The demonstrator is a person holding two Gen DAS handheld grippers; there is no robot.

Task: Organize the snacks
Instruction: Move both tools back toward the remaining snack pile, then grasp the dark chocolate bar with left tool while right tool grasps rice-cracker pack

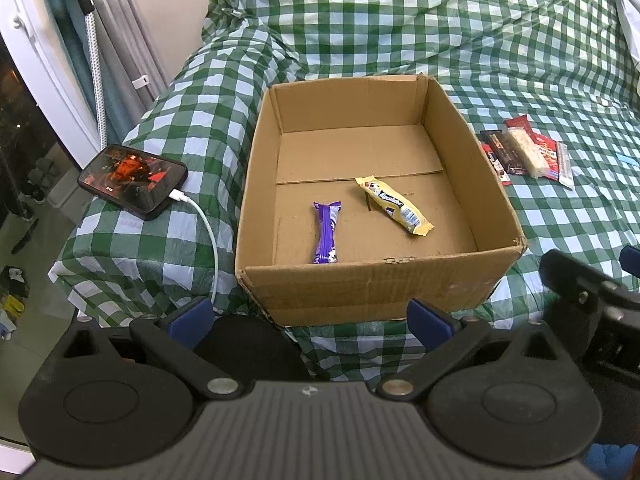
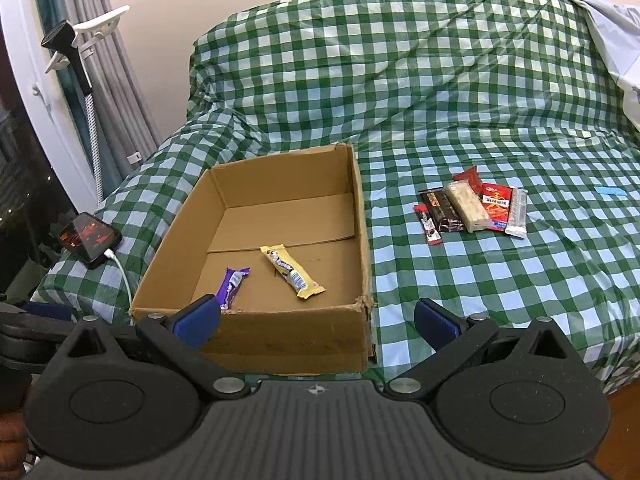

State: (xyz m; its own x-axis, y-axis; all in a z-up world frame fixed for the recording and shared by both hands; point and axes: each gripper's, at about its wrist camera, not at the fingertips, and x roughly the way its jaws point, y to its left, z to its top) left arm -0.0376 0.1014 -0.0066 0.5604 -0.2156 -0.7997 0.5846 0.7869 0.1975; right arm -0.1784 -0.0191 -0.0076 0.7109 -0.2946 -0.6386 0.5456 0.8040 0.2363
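Note:
An open cardboard box (image 1: 472,140) (image 2: 362,216) sits on the green checked bed. Inside lie a purple snack bar (image 1: 326,232) (image 2: 232,286) and a yellow snack bar (image 1: 394,206) (image 2: 290,272). A pile of several snack packs (image 1: 524,152) (image 2: 472,206) lies on the bedcover to the right of the box. My left gripper (image 1: 310,318) is open and empty, in front of the box's near wall. My right gripper (image 2: 316,318) is open and empty, near the box's front right corner. The right gripper's body shows at the right edge of the left wrist view (image 1: 592,304).
A phone (image 1: 134,180) (image 2: 90,238) with a lit screen lies at the bed's left corner, with a white charging cable (image 1: 208,236) running down past the box. A curtain and a stand (image 2: 86,80) are at the far left. A small blue item (image 2: 608,191) lies far right.

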